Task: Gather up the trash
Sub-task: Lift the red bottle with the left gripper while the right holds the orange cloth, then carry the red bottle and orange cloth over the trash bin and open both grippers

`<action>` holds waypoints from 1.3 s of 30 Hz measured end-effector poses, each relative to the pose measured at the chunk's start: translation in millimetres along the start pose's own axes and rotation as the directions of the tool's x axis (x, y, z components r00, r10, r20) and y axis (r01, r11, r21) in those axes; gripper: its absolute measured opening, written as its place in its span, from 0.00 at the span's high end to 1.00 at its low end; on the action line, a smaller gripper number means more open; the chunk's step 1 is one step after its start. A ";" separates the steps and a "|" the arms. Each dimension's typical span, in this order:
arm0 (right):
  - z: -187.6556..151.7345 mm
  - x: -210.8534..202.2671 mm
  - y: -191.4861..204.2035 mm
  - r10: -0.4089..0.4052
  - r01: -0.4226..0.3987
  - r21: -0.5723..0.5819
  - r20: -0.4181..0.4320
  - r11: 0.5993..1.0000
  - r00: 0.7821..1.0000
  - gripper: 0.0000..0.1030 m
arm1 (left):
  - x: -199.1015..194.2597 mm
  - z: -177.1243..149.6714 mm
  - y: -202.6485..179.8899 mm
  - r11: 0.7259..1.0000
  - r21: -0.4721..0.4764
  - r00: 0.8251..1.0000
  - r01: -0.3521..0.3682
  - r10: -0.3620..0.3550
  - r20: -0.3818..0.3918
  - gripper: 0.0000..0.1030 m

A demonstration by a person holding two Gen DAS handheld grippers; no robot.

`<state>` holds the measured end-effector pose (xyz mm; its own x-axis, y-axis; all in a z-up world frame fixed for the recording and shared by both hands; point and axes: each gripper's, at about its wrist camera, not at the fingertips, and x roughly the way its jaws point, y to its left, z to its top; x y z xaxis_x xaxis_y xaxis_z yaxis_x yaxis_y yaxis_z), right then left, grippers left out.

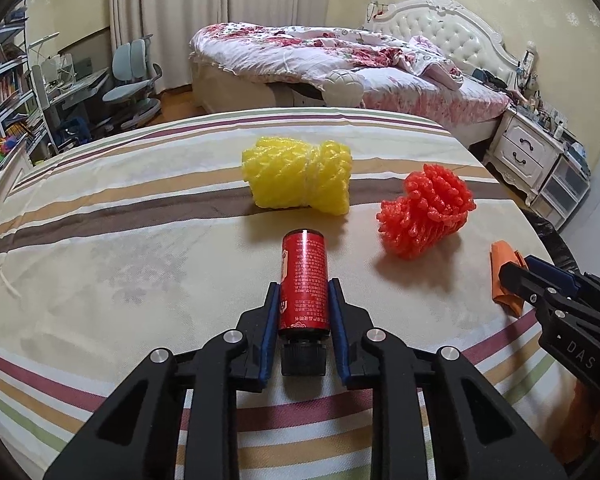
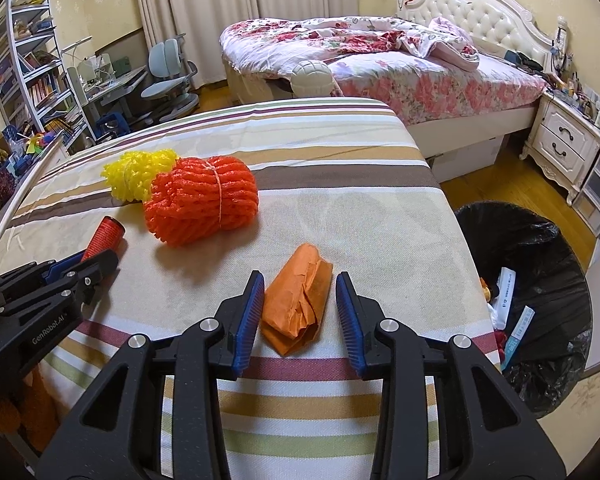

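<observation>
A red bottle with a black cap (image 1: 305, 284) lies on the striped tablecloth (image 1: 140, 248), and my left gripper (image 1: 304, 286) is shut on it. The bottle also shows in the right wrist view (image 2: 104, 236) with the left gripper (image 2: 96, 262). A crumpled orange paper wrapper (image 2: 298, 306) lies between the open fingers of my right gripper (image 2: 299, 280), with a gap on each side. In the left wrist view the right gripper (image 1: 518, 270) sits over the wrapper (image 1: 502, 276). A yellow foam net (image 1: 298, 176) and an orange-red foam net (image 1: 426, 210) lie farther back.
A bin lined with a black bag (image 2: 540, 296), holding some packaging, stands on the floor right of the table. Beyond the table are a bed (image 2: 380, 60), a nightstand (image 2: 564, 140), a desk with chairs (image 2: 168, 72) and bookshelves (image 2: 32, 64).
</observation>
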<state>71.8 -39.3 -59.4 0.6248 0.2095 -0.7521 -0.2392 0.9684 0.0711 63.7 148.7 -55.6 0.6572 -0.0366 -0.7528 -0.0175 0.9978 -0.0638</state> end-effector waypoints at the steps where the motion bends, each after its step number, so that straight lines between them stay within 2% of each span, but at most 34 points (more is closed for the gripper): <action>1: -0.6 0.2 0.5 0.000 0.000 -0.001 -0.002 1.000 1.000 0.65 | -1.5 0.2 0.7 1.000 -0.004 1.000 -0.001 0.001 0.005 0.76; 14: -9.1 0.5 13.7 -0.007 0.006 -0.017 -0.034 1.000 0.999 0.62 | -16.8 -6.4 11.7 0.999 -0.042 0.999 -0.017 0.019 0.035 0.76; 18: -11.2 -1.7 14.5 -0.016 0.016 -0.019 -0.027 1.000 0.999 0.68 | -21.0 -8.6 14.4 0.998 -0.058 0.999 -0.018 0.020 0.042 0.76; 22: -13.4 -9.7 13.3 -0.030 0.030 -0.022 -0.001 0.999 1.000 0.69 | -27.3 -9.5 12.9 0.998 -0.066 0.998 -0.012 0.016 0.060 0.76; 32: -9.4 -47.8 -12.4 -0.059 0.058 0.015 0.094 0.998 0.994 0.69 | -40.2 -2.4 -17.7 0.999 -0.035 0.993 0.026 -0.022 0.115 0.76; 39: -8.0 -69.6 -40.0 -0.115 0.111 0.041 0.143 0.993 0.983 0.69 | -43.9 8.5 -55.1 0.998 0.020 0.988 0.067 -0.069 0.141 0.76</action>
<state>32.0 -93.7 -15.1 0.7483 0.1137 -0.6536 -0.1379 0.9903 0.0144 42.2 95.9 -13.5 0.7565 -0.0975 -0.6467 0.0420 0.9940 -0.1008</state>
